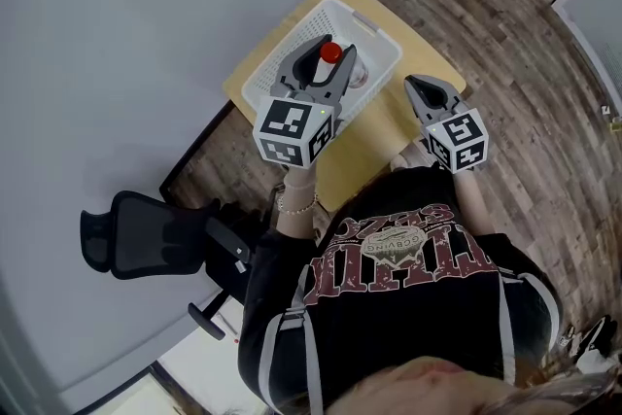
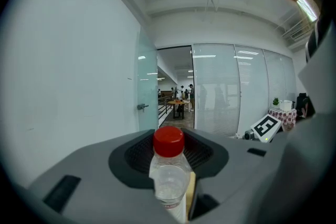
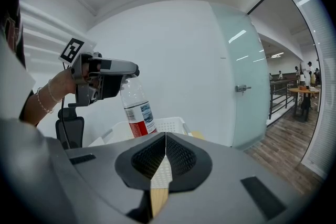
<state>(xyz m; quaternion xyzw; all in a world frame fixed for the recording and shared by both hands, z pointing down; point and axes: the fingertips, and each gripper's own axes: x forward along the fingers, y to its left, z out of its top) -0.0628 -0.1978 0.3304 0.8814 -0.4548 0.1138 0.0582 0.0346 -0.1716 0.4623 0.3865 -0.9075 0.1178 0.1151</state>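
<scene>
Left gripper view shows the bottle point(image 2: 169, 173) clamped upright between the left gripper point(image 2: 176, 186) jaws.

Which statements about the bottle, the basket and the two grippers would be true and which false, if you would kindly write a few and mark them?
1. The left gripper has its jaws shut on a clear bottle. True.
2. The bottle's cap is blue. False: it is red.
3. The right gripper holds a second bottle. False: its jaws are together with nothing between them.
4. The white basket stands on a small wooden table. True.
5. The bottle lies flat on the floor. False: it is held in the air over the basket.
</scene>
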